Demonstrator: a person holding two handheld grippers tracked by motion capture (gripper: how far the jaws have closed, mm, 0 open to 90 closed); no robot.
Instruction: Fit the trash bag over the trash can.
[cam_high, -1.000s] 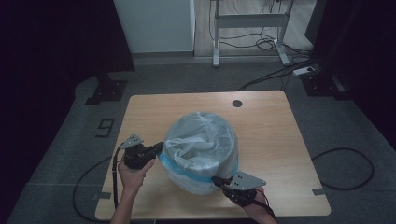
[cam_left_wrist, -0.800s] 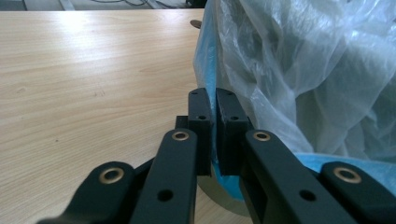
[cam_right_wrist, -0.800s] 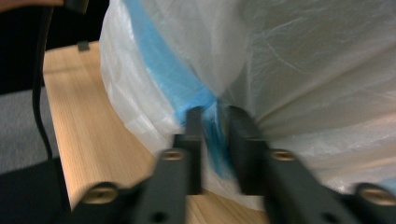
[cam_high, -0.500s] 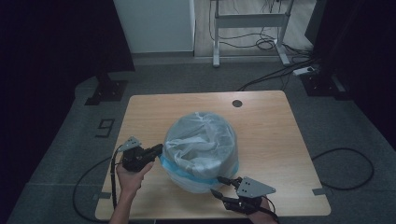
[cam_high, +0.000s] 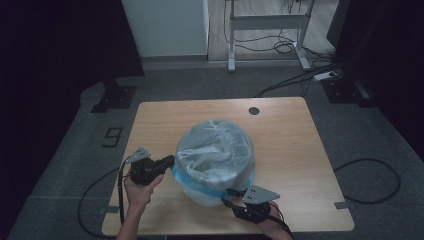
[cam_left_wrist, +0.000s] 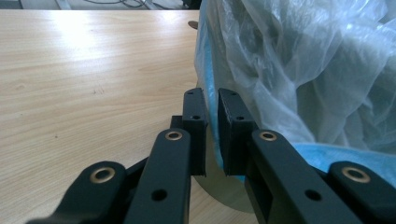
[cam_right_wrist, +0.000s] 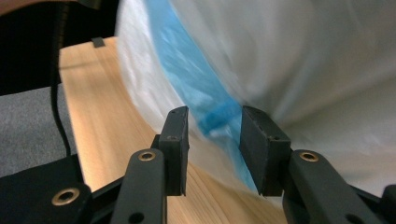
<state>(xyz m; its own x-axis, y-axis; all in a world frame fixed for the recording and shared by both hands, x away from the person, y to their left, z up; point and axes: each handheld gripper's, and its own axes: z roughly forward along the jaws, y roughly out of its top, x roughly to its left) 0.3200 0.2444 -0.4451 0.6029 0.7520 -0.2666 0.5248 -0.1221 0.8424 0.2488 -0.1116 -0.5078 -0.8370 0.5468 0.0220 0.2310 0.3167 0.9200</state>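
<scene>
A round bin lined with a translucent white bag stands mid-table; a blue hem band runs round its lower front. My left gripper reaches in from the left, its jaws nearly together on the bag's edge beside the crinkled plastic. My right gripper sits at the bin's front right. Its jaws have just been closing, and the blue band lies between the pads with gaps on both sides. A hand holds each gripper.
The wooden table has a dark cable hole at the back. The left gripper's cable loops off the front left edge. On the floor behind are a desk frame and cables.
The right gripper let go of the bag, drew back toward the front edge with its jaws wide, then came in again around the blue band. The bin sits more upright. The left hand stayed put.
</scene>
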